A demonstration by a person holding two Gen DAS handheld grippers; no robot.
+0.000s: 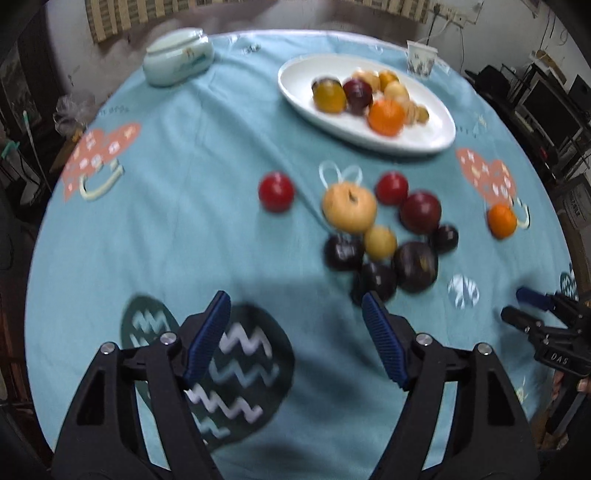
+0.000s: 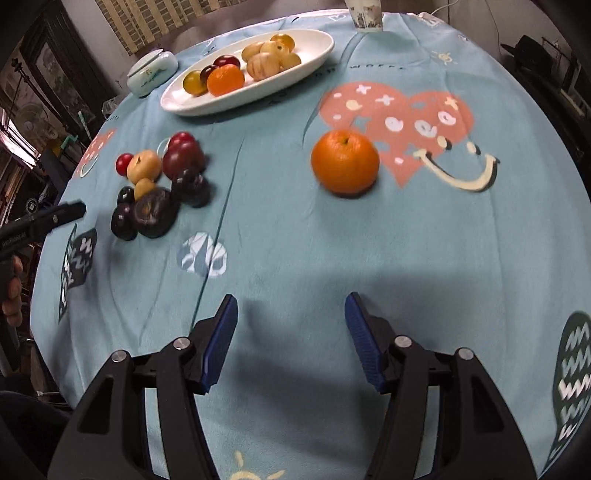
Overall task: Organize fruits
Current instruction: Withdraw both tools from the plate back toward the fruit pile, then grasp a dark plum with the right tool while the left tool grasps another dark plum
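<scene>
A white oval plate (image 1: pixel 436 122) (image 2: pixel 177 99) at the far side holds several fruits, among them an orange (image 1: pixel 386 116) (image 2: pixel 225 79). A cluster of loose fruits lies on the cloth: a yellow apple (image 1: pixel 349 206) (image 2: pixel 144 166), red ones (image 1: pixel 276 192), dark plums (image 1: pixel 415 266) (image 2: pixel 153 218). A lone orange (image 1: pixel 501 220) (image 2: pixel 345 161) sits apart to the right. My left gripper (image 1: pixel 295 306) is open and empty, just near of the cluster. My right gripper (image 2: pixel 290 306) is open and empty, short of the lone orange; it also shows in the left wrist view (image 1: pixel 517 302).
A round table with a teal patterned cloth (image 1: pixel 184 221) (image 2: pixel 369 240). A pale lidded ceramic jar (image 1: pixel 179 57) (image 2: pixel 151 72) stands far left. A paper cup (image 1: pixel 421 58) (image 2: pixel 365 14) stands at the far edge. Clutter surrounds the table.
</scene>
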